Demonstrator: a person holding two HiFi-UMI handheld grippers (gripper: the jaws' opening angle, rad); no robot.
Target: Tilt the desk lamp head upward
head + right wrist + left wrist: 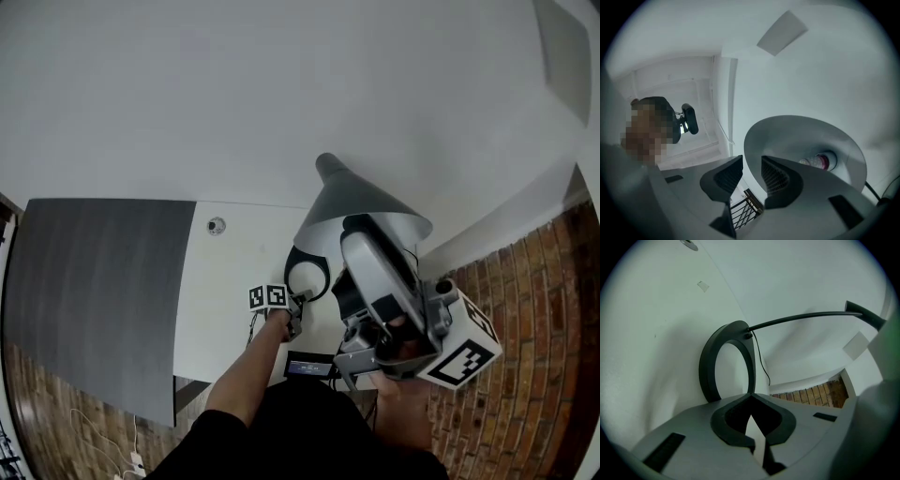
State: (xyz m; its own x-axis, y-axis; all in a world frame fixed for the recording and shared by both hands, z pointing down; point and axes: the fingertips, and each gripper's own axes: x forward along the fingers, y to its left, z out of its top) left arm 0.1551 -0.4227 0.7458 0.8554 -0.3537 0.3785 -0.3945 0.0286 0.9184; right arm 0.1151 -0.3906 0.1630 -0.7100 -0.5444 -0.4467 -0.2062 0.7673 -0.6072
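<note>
The desk lamp has a grey cone shade [361,202], a thin black arm [801,317] and a black ring base [307,274] on the white desk [239,281]. My left gripper [294,309] sits at the ring's near edge. In the left gripper view its jaws [750,394] meet on the rim of the ring base [725,363]. My right gripper [361,239] reaches up under the shade from the right. In the right gripper view its jaws [751,165] stand apart astride the rim of the shade [801,136], with a gap showing. The bulb [820,161] shows inside the shade.
A dark grey panel [94,291] lies on the left of the desk, with a small round fitting [217,226] beside it. The lamp cord [762,363] trails off the base. A small dark device [309,367] is at the near edge. Brick floor [534,309] lies to the right.
</note>
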